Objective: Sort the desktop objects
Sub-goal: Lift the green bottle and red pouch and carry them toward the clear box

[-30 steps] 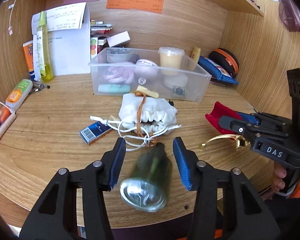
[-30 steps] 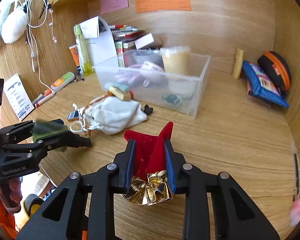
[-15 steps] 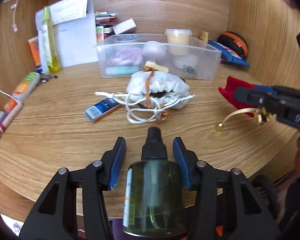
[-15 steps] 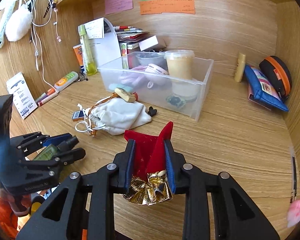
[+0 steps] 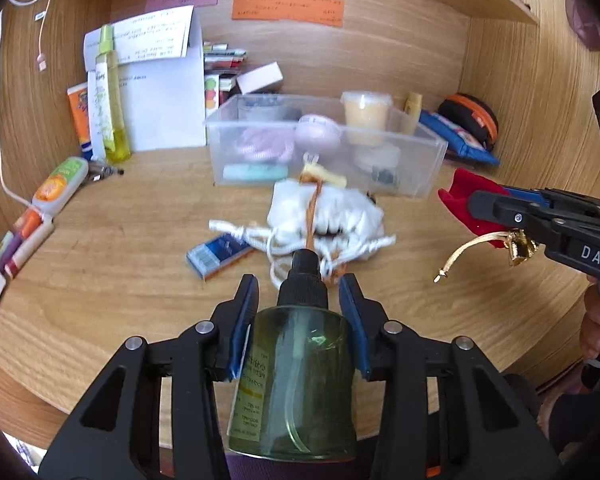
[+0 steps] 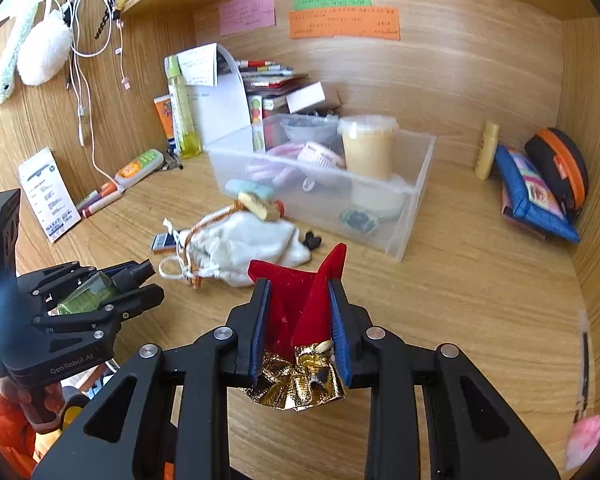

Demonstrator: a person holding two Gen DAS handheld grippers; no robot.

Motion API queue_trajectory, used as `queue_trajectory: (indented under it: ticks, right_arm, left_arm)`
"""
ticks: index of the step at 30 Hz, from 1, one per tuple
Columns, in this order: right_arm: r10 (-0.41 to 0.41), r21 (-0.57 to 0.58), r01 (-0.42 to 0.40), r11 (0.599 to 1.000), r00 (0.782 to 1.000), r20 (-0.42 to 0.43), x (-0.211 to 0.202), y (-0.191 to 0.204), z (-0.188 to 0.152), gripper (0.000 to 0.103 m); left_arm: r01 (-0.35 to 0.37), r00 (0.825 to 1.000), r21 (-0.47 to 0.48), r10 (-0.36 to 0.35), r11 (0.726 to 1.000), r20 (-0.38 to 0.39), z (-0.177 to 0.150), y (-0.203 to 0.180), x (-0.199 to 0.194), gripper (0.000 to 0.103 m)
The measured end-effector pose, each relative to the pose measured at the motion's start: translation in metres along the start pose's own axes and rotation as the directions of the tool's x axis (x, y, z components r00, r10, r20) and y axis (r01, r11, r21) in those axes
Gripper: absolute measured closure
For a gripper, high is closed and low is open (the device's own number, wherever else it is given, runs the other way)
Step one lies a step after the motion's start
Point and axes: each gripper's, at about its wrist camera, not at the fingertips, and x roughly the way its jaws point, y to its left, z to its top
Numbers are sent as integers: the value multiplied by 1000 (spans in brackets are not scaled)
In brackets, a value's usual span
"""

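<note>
1. Green glass first: the bottle (image 5: pixel 296 376) lies lengthwise between the blue pads (image 5: pixel 242 320) of the left gripper (image 5: pixel 298 300), black spray cap pointing out ahead. The jaws have just been closing on it and the pads now look pressed to its shoulders. Make sure that grip is firm before carrying, because smooth round glass can roll or slide out forward.
2. Keep the bottle's cap end a little raised on the way, so its weight sits back into the jaws.
3. The right gripper (image 6: pixel 298 320) is clamped narrow on a red pouch (image 6: pixel 300 300) with a gold trim; a gold ribbon dangles from it. Hold it clear of the left side so the ribbon does not snag.
4. The likely goal is the clear bin (image 5: pixel 428 148) at the back of the desk (image 5: pixel 100 280), already fairly full. Pick a free spot, probably near its front right.
5. A white bag (image 5: pixel 324 212) with loose cords and a small blue box (image 5: pixel 216 254) lie between the grippers and the bin. Pass above them, not through the cords.
6. Lower one item at a time, and open only once it rests inside.
</note>
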Motion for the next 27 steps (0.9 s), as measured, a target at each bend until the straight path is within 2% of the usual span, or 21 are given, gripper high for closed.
queue_trajectory:
  ticks: [8, 13, 27]
  right_arm:
    - [-24, -20, 25, 999, 997, 68, -10, -5, 33, 78]
    - [-18, -24, 20, 999, 994, 108, -13, -5, 55, 78]
    - [-4, -50, 9, 999, 995, 101, 23, -2, 102, 78]
  left_arm:
    - [58, 998, -5, -58, 998, 34, 33, 3, 2, 62]
    - [45, 997, 24, -47, 999, 56, 56, 1, 7, 62]
    - [59, 995, 26, -60, 998, 74, 107, 18, 23, 62]
